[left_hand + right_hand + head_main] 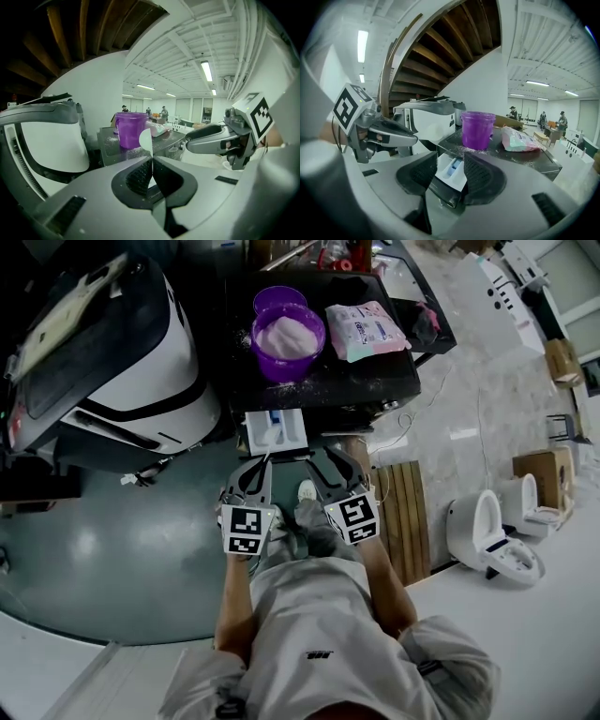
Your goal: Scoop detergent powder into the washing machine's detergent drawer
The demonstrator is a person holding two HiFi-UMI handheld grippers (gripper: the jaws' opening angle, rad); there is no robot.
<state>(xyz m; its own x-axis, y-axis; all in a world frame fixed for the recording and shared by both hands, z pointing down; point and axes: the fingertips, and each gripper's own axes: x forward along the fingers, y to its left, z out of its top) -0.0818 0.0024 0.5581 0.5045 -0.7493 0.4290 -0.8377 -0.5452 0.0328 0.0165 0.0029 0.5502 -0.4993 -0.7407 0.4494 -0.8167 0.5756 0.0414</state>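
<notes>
Scoop in left gripper, right gripper empty

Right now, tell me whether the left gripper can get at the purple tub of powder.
Probably yes. The left gripper, shut on a white scoop, faces the purple tub, which stands open-topped with nothing between them.

Head view steeply down from above, both gripper views low and level, all sharing the purple bucket.
</notes>
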